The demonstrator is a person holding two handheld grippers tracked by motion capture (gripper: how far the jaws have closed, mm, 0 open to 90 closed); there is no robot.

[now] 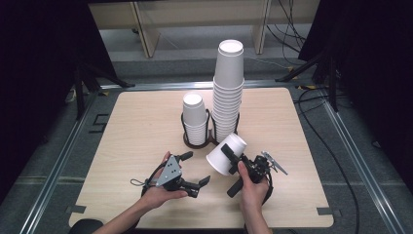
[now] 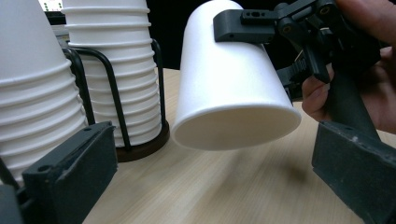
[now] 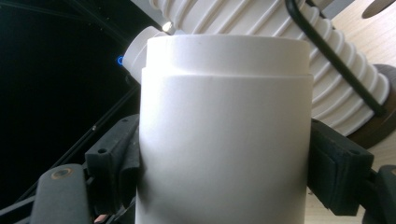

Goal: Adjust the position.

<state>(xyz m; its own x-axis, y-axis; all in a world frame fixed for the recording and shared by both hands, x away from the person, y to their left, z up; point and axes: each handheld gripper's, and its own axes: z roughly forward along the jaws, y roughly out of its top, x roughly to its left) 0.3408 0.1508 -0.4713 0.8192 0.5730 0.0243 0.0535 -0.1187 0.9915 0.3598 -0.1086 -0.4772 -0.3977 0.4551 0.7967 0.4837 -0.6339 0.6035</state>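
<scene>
A black wire rack (image 1: 186, 130) at mid-table holds two stacks of white paper cups, a short stack (image 1: 194, 117) and a tall stack (image 1: 228, 87). In front of it my right gripper (image 1: 228, 168) is shut on a single white paper cup (image 1: 220, 158), held tilted above the table with its mouth toward the left gripper. In the right gripper view the cup (image 3: 224, 140) sits between both jaws, in front of the ribbed tall stack (image 3: 289, 37). My left gripper (image 1: 196, 168) is open just left of the cup, which hangs (image 2: 229, 93) ahead of its spread jaws.
The light wooden table (image 1: 136, 122) has bare surface on both sides of the rack. Black frames and cables (image 1: 321, 97) run along the floor around the table. The rack's wire (image 2: 114, 93) and both stacks stand left of the held cup in the left gripper view.
</scene>
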